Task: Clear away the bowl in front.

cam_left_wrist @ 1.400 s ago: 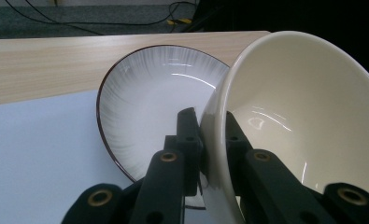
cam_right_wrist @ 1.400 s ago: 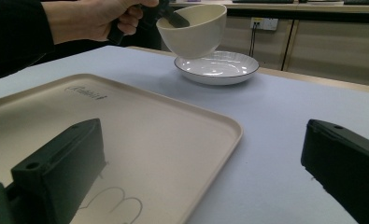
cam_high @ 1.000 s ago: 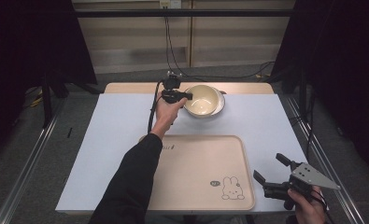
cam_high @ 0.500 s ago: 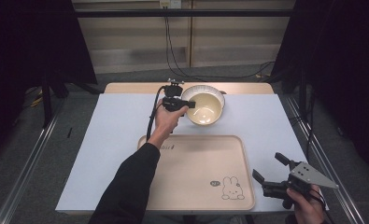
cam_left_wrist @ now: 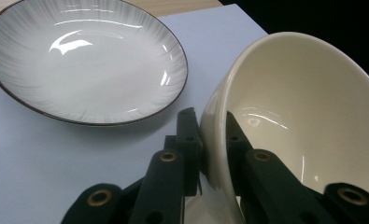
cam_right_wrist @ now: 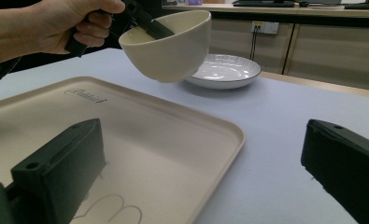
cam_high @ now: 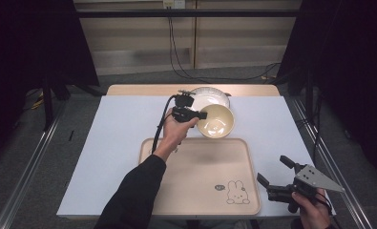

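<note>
Bowl: we see a glossy cream ceramic bowl point(cam_high: 215, 120), plain inside and out, with bright highlights on its inner wall; it is lifted clear of the table and tilted, just beyond the far edge of the tray.
Left gripper: our left gripper point(cam_left_wrist: 213, 140) has its black jaws closed on the bowl's rim, one jaw inside the wall and one outside, and a hand point(cam_high: 175, 131) carries it.
Plate: a shallow white plate with a thin dark rim and faint grey radial lines point(cam_left_wrist: 81, 60) rests on the table, far of the bowl and empty.
Tray: a beige rounded rectangular tray with a small rabbit drawing near its right corner point(cam_high: 176, 200) lies at the near middle of the table.
Right gripper: our right gripper point(cam_high: 275, 174) is at the near right, just beside the tray's right edge, jaws spread wide with nothing between them.
Table cover: a pale blue-white sheet point(cam_high: 114, 129) lies under everything.
</note>
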A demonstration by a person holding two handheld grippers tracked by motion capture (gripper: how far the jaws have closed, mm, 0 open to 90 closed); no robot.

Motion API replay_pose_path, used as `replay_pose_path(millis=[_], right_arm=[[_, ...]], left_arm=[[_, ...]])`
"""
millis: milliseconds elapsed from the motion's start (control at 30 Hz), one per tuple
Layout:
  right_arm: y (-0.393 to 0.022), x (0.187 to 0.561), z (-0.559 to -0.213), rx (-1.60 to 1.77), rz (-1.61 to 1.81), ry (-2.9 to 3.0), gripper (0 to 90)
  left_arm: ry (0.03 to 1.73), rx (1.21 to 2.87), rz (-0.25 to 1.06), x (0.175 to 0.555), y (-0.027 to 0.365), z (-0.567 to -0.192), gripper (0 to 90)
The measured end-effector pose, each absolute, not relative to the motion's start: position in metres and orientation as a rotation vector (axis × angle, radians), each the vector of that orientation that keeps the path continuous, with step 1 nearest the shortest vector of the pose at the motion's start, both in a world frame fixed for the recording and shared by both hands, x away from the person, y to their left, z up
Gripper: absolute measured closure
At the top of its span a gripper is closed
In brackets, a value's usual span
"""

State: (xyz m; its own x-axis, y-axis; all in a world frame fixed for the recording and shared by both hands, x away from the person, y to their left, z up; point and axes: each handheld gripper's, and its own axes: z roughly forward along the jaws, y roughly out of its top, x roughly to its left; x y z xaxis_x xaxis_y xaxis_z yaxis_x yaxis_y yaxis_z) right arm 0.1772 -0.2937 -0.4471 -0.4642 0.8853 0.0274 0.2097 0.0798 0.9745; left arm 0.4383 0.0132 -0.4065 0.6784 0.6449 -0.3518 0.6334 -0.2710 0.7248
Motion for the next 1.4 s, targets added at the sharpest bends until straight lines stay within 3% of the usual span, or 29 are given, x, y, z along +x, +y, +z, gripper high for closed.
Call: replay_pose_path(millis=[1400], right_arm=[[-0.293, 0.177, -0.447, 1.068, 1.422, 1.773, 0.4]], left_arm=[[0.878, 2.127, -0.116, 0.413, -0.058, -0.454, 81.5]])
